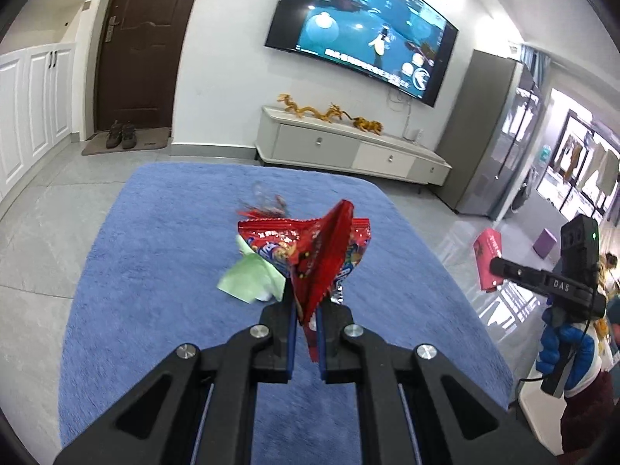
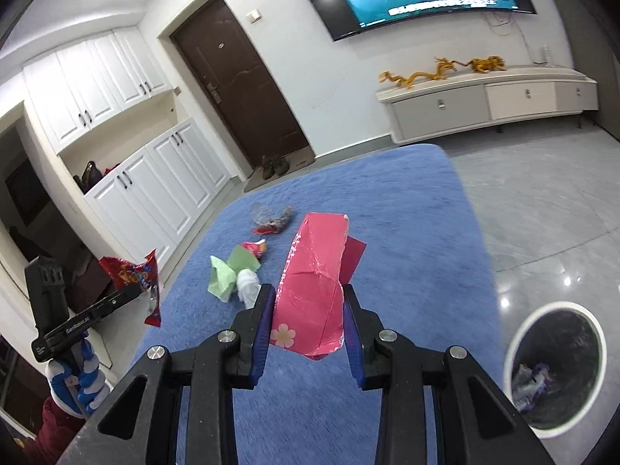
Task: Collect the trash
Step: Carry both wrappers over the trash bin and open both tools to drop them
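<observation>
The right tool, pinching a pink carton, has the bin low to its right, nearer than the left tool, which pinches a red snack bag.

Home living room: wall TV, media console, entry door.
</observation>
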Action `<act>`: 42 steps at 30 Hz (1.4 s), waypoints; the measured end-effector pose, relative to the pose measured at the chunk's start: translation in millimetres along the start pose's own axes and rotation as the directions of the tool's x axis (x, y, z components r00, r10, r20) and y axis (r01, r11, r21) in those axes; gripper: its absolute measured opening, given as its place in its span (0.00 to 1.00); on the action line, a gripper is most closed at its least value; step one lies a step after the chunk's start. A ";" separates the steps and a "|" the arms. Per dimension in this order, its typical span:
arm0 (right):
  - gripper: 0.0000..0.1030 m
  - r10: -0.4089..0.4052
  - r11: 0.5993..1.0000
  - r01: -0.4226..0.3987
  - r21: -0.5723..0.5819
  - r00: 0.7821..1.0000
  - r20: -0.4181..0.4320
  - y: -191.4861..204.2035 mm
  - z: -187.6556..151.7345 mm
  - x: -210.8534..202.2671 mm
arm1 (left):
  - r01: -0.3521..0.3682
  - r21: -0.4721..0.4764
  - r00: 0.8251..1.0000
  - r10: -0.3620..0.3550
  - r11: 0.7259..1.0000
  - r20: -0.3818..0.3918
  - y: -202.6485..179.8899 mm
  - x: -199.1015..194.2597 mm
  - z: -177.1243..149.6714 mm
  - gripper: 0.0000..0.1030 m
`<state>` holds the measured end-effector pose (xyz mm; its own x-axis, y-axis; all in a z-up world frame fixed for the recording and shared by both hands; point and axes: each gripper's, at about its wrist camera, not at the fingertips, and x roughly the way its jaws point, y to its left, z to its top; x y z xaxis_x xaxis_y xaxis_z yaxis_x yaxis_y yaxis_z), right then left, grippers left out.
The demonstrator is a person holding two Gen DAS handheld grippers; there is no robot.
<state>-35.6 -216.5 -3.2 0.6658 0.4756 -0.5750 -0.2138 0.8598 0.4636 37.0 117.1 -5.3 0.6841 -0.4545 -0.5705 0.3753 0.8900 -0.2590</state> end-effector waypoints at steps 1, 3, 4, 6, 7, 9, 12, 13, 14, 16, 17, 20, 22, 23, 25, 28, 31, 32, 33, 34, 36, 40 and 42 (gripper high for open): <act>0.30 -0.005 1.000 0.005 0.010 1.000 0.008 -4.7 -1.5 -5.9 | 0.005 0.013 1.000 -0.005 1.000 -0.004 -7.3 0.3 -1.8 0.08; 0.31 -0.017 0.999 0.016 0.036 0.999 0.030 -15.9 -4.0 -18.4 | 0.020 0.029 1.000 -0.020 0.999 -0.011 -20.3 1.8 -3.6 0.08; 0.31 -0.023 0.999 0.021 0.045 0.999 0.039 -20.0 -3.9 -22.8 | 0.031 0.036 0.999 -0.031 0.999 -0.017 -27.3 3.7 -3.4 0.08; 0.30 -0.037 0.997 0.033 0.063 0.998 0.057 -30.6 -4.7 -33.4 | 0.050 0.052 0.998 -0.049 0.997 -0.026 -40.0 6.4 -3.0 0.08; 0.30 -0.044 0.997 0.039 0.070 0.997 0.065 -34.7 -5.5 -37.9 | 0.060 0.061 0.998 -0.058 0.996 -0.031 -47.3 8.3 -2.3 0.08; 0.31 -0.062 0.995 0.055 0.083 0.995 0.081 -42.3 -6.7 -48.0 | 0.081 0.079 0.996 -0.078 0.994 -0.043 -62.0 12.7 -0.7 0.08; 0.30 -0.089 0.991 0.077 0.114 0.991 0.104 -58.5 -10.6 -60.6 | 0.118 0.106 0.991 -0.111 0.987 -0.069 -86.9 26.3 2.6 0.08; 0.30 -0.096 0.989 0.082 0.125 0.989 0.110 -65.7 -12.6 -65.0 | 0.130 0.112 0.990 -0.122 0.985 -0.077 -95.2 31.1 3.1 0.08; 0.30 -0.107 0.986 0.091 0.138 0.987 0.116 -73.3 -13.9 -69.2 | 0.144 0.118 0.987 -0.134 0.983 -0.087 -102.9 35.8 4.5 0.08; 0.30 -0.145 0.979 0.125 0.159 0.982 0.123 -91.4 -17.2 -78.3 | 0.175 0.135 0.981 -0.161 0.975 -0.111 -123.9 48.3 5.9 0.08; 0.31 -0.165 0.975 0.142 0.173 0.978 0.125 -100.8 -19.3 -82.4 | 0.190 0.146 0.977 -0.173 0.971 -0.124 -134.6 55.3 6.1 0.08; 0.31 -0.222 0.957 0.193 0.218 0.968 0.120 -131.1 -25.6 -90.8 | 0.242 0.180 0.961 -0.210 0.953 -0.180 -172.7 83.4 8.6 0.08; 0.31 -0.265 0.939 0.232 0.253 0.958 0.106 -152.4 -32.2 -93.7 | 0.271 0.206 0.950 -0.226 0.941 -0.216 -196.0 103.7 8.6 0.08; 0.31 -0.280 0.930 0.246 0.274 0.955 0.096 -163.7 -35.2 -94.2 | 0.286 0.218 0.943 -0.233 0.933 -0.236 -209.0 114.7 7.7 0.08; 0.31 -0.304 0.910 0.267 0.317 0.950 0.073 -186.0 -43.9 -93.1 | 0.309 0.242 0.931 -0.240 0.920 -0.276 -232.8 137.5 4.2 0.08; 0.31 -0.331 0.879 0.299 0.371 0.943 0.024 -217.7 -59.0 -86.6 | 0.353 0.242 0.900 -0.258 0.904 -0.351 -268.3 178.9 -1.7 0.08; 0.31 -0.348 0.848 0.330 0.415 0.937 -0.035 -247.5 -71.4 -74.8 | 0.385 0.251 0.875 -0.264 0.888 -0.406 -300.3 215.8 -7.4 0.08; 0.31 -0.352 0.841 0.338 0.422 0.935 -0.048 -254.7 -74.9 -72.7 | 0.397 0.254 0.864 -0.266 0.882 -0.427 -311.3 229.0 -10.0 0.08; 0.31 -0.357 0.831 0.349 0.433 0.932 -0.065 -263.4 -78.3 -68.3 | 0.411 0.251 0.852 -0.271 0.876 -0.448 -321.0 241.4 -12.8 0.08; 0.31 -0.359 0.824 0.354 0.443 0.930 -0.075 -271.8 -83.7 -67.7 | 0.421 0.247 0.843 -0.275 0.873 -0.463 -328.6 251.7 -14.3 0.08; 0.31 -0.364 0.808 0.365 0.463 0.926 -0.095 -285.7 -88.0 -62.5 | 0.432 0.250 0.827 -0.271 0.867 -0.492 -344.1 272.4 -20.0 0.08; 0.33 -0.372 0.785 0.383 0.486 0.920 -0.123 -303.7 -94.3 -55.4 | 0.449 0.230 0.797 -0.270 0.863 -0.540 -365.4 305.9 -28.8 0.09; 0.33 -0.383 0.774 0.400 0.491 0.913 -0.139 -310.5 -96.6 -51.8 | 0.456 0.207 0.782 -0.279 0.866 -0.558 -368.7 317.5 -31.5 0.10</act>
<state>-72.8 -490.2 -182.5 0.5905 0.1303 -0.7964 0.4513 0.7648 0.4598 96.2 -354.2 -115.5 0.0815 -0.5828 -0.8085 0.7660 0.5556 -0.3233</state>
